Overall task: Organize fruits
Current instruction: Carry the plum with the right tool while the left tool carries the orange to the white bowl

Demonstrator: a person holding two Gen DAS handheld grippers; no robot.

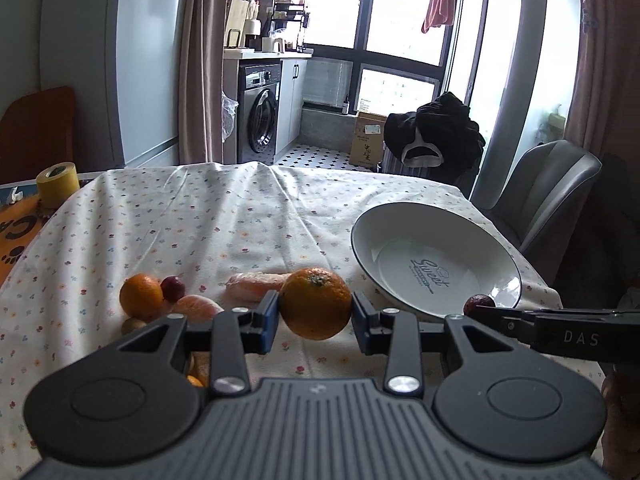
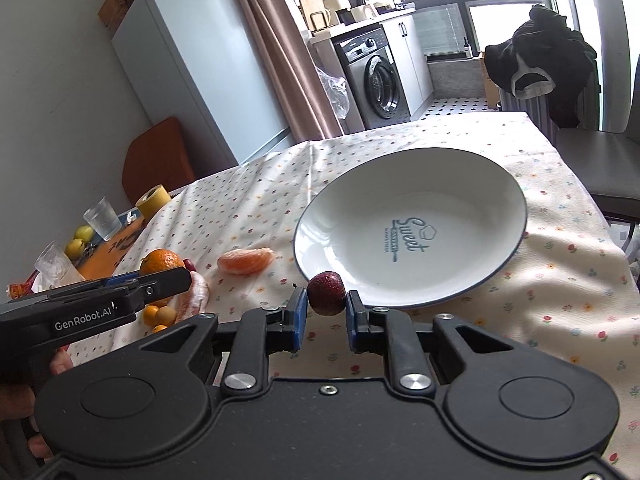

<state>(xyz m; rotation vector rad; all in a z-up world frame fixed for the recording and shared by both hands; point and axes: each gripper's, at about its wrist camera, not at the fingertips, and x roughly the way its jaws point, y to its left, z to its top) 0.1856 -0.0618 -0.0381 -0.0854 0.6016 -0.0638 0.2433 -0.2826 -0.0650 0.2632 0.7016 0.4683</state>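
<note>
Jaws level, clamping orange (image 1: 316,303), plum (image 2: 326,293)

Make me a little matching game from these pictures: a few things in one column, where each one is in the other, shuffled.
Things:
1. orange
2. dark red fruit
3. plate
4. peeled segment

Places:
a. lying alone on the tablecloth, left of the plate
b. held in the right gripper
c. held in the left gripper
d. empty, on the tablecloth

Pairs: 1-c, 2-b, 3-d, 4-a

glossy ceramic plate (image 2: 500,184), cloth tablecloth (image 1: 200,216)
</note>
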